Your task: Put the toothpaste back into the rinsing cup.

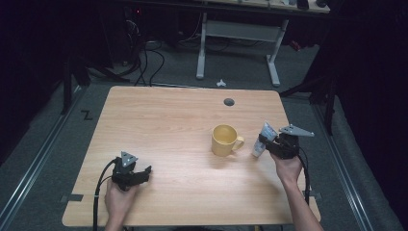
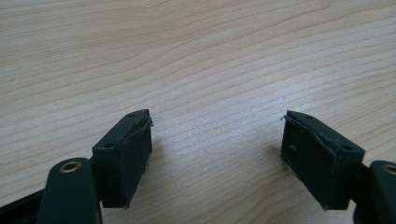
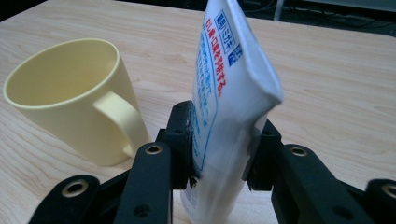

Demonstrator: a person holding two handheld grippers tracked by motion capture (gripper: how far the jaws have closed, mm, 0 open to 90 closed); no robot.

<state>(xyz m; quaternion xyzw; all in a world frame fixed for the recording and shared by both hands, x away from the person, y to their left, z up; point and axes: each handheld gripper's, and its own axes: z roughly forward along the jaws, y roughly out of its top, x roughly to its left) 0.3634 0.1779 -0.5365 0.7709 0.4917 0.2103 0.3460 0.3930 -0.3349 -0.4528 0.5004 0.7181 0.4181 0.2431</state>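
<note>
A pale yellow mug (image 1: 224, 140) stands upright on the wooden table (image 1: 168, 125), its handle turned to the right. Just right of the handle, my right gripper (image 1: 267, 143) is shut on a white squeeze tube (image 1: 262, 139) with blue and red print. In the right gripper view the tube (image 3: 231, 93) stands upright between the two pads, crimped end up, with the mug (image 3: 70, 98) close on its left. My left gripper (image 1: 137, 175) rests low over the table's front left part. In the left gripper view its jaws (image 2: 215, 161) are wide open over bare wood.
A round grey cable port (image 1: 229, 102) sits in the table near its far edge. Beyond the table are a white desk frame (image 1: 238, 43) and cables on the floor. Cables trail from both grippers toward the near edge.
</note>
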